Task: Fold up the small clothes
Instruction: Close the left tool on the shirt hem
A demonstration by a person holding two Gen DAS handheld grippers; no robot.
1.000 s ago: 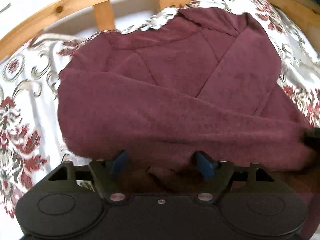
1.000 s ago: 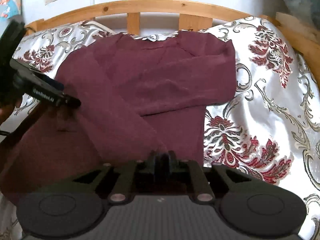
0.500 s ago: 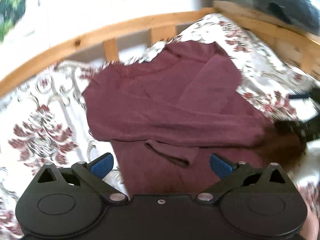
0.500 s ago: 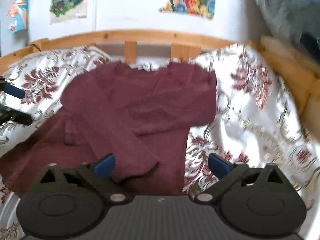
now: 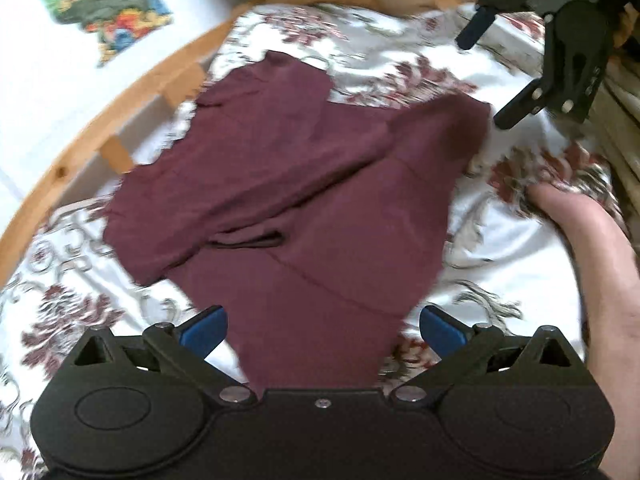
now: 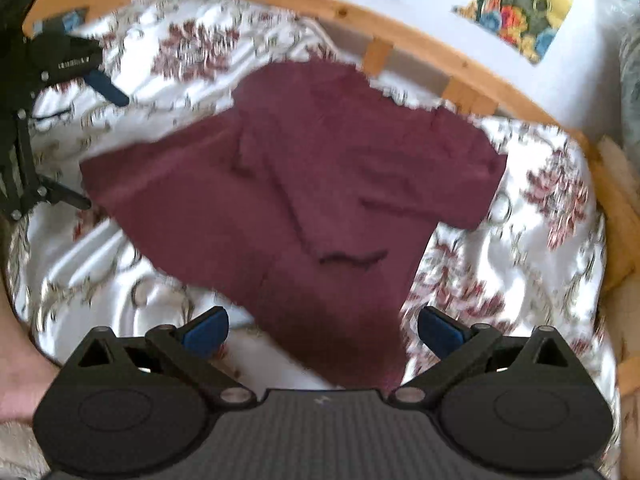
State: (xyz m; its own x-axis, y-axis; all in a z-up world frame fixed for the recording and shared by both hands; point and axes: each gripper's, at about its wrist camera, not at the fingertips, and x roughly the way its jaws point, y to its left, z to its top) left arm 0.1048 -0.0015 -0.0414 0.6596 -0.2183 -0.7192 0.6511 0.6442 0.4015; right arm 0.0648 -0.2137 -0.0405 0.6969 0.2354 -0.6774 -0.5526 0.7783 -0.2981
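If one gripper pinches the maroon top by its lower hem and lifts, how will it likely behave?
The maroon top lies flat with soft creases and a sleeve folded across it, so it is probably floppy and would drape. It looks thin, likely light. The floral bedcover looks satiny, so the top may slide when dragged.

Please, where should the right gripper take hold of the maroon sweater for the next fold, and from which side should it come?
Probably the bottom hem of the maroon sweater, the edge nearest the right gripper. It lies flat on the floral bedsheet just ahead of the open fingers, with both sleeves already crossed over the body. Come in low from the near side, slide one finger under the hem corner and pinch.
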